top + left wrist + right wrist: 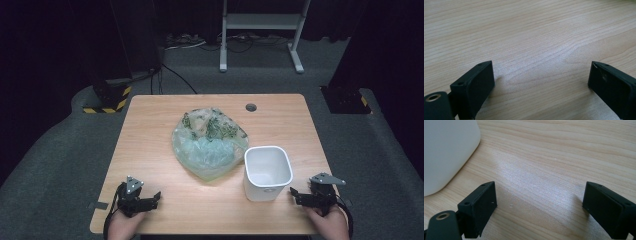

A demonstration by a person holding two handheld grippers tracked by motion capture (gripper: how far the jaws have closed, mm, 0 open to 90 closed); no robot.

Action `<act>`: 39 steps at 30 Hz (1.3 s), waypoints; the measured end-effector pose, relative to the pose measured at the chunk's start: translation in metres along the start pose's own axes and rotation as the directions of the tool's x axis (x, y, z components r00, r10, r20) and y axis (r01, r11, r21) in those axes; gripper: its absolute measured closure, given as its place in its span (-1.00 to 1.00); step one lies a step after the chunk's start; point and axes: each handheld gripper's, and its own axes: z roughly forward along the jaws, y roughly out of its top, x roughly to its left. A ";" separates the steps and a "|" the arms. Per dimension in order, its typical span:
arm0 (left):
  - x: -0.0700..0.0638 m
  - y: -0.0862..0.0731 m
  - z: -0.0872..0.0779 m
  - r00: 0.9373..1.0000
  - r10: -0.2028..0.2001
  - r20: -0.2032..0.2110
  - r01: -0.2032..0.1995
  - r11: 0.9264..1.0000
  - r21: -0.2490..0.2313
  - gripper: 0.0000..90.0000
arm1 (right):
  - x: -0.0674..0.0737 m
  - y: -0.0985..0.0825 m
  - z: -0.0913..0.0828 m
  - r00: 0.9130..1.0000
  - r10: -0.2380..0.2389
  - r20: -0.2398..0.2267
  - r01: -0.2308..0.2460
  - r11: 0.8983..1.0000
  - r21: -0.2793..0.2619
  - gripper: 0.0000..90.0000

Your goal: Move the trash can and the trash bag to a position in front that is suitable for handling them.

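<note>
On table near edge | left gripper [156,196], right gripper [293,192] jaws spread, empty | tub [267,171] cropped in right gripper view

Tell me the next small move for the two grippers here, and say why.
Probably bring the left gripper forward toward the near edge of the plastic bag. Both grippers rest open and hold nothing at the near edge of the table. The bag lies closed in the middle, and the white bin stands empty right beside the right gripper, so the bag wants grasping first.
</note>
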 end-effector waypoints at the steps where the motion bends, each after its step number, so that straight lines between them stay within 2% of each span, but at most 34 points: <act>1: 0.000 0.001 0.000 1.000 0.006 -0.001 -0.006 1.000 0.003 -0.85 | 0.000 0.000 0.000 1.000 0.000 0.000 0.000 1.000 0.000 -0.74; 7: -0.002 0.007 0.002 1.000 0.015 -0.009 -0.015 1.000 0.021 -0.86 | 0.000 0.000 0.000 1.000 -0.001 0.001 0.001 1.000 0.001 -0.74; 10: -0.009 0.013 0.004 1.000 0.007 0.018 -0.007 1.000 0.029 -0.87 | 0.000 0.002 0.002 1.000 -0.001 0.002 0.001 1.000 0.005 -0.74; 11: -0.012 0.015 0.004 0.999 0.002 0.034 -0.003 1.000 0.024 -0.87 | 0.000 0.003 0.002 1.000 0.000 0.004 0.000 1.000 0.005 -0.74; 13: -0.016 0.018 0.003 0.999 0.009 0.038 -0.010 1.000 0.018 -0.87 | -0.001 0.003 0.003 1.000 -0.003 0.000 0.003 1.000 0.001 -0.74; 16: -0.029 0.030 -0.001 0.997 0.020 0.071 -0.019 1.000 -0.012 -0.87 | 0.000 0.004 0.004 1.000 0.003 0.007 -0.003 1.000 0.000 -0.74; 17: -0.029 0.030 -0.001 0.997 0.020 0.071 -0.019 1.000 -0.012 -0.87 | 0.000 0.004 0.004 1.000 0.003 0.007 -0.003 1.000 0.000 -0.74; 19: -0.040 0.042 -0.002 0.995 0.033 0.091 -0.030 0.999 -0.033 -0.87 | -0.002 0.003 0.003 1.000 -0.005 -0.008 0.005 1.000 -0.001 -0.74; 21: -0.043 0.046 -0.002 0.994 0.040 0.098 -0.036 0.998 -0.042 -0.87 | -0.002 0.003 0.003 1.000 -0.001 -0.006 0.001 1.000 -0.001 -0.74; 22: -0.050 0.055 -0.003 0.993 0.055 0.101 -0.050 0.997 -0.059 -0.87 | -0.001 0.003 0.002 1.000 -0.002 0.001 0.002 1.000 0.001 -0.74; 23: -0.050 0.055 -0.003 0.993 0.055 0.101 -0.050 0.997 -0.059 -0.87 | -0.001 0.003 0.002 1.000 -0.002 0.001 0.002 1.000 0.001 -0.74; 26: -0.058 0.071 0.000 0.992 0.065 0.108 -0.056 0.995 -0.082 -0.86 | 0.000 0.002 0.002 1.000 -0.001 0.004 0.001 1.000 0.000 -0.74; 32: -0.062 0.087 0.009 0.990 0.073 0.124 -0.062 0.994 -0.089 -0.84 | 0.000 0.002 0.002 1.000 -0.001 0.006 0.001 1.000 -0.001 -0.74; 33: -0.065 0.094 0.012 0.988 0.075 0.132 -0.063 0.993 -0.095 -0.83 | 0.000 0.002 0.003 1.000 -0.001 0.005 0.001 1.000 -0.001 -0.75; 39: -0.069 0.111 0.015 0.987 0.082 0.139 -0.065 0.990 -0.122 -0.79 | 0.000 0.003 0.003 1.000 -0.003 0.004 0.003 1.000 -0.001 -0.75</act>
